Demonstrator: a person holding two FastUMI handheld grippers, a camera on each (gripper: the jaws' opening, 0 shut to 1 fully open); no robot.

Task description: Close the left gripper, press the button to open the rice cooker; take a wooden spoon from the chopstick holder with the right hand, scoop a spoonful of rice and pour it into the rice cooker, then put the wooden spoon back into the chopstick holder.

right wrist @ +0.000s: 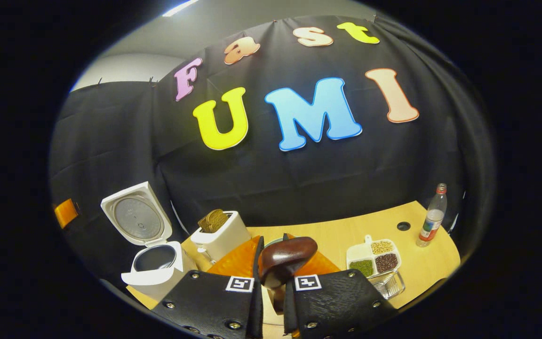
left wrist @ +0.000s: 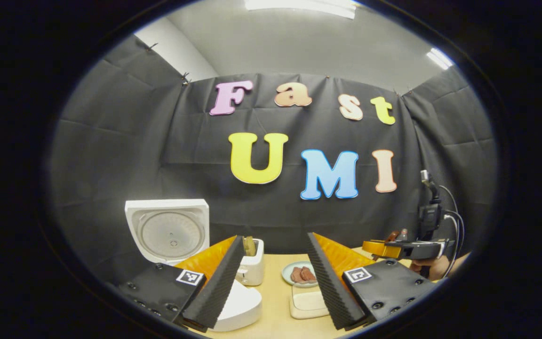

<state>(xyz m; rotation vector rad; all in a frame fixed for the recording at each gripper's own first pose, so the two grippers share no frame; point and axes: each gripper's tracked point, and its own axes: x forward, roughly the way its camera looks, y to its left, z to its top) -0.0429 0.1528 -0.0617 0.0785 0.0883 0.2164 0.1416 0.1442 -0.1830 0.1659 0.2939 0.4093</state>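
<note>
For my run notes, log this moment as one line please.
rice cooker: lid open | right tool: shut on wooden spoon, lifted | left tool: open, empty | rice: not yet scooped

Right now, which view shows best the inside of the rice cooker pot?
The right gripper view: the rice cooker stands with its lid raised, and the camera looks down into the dark pot opening. In the left gripper view, the rice cooker shows mostly the lid's underside; the left tongs cover the body.

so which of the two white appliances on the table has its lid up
The rice cooker, at the table's left end: its lid stands tilted back and the pot is exposed. The toaster beside it just has bread in its slot.
</note>
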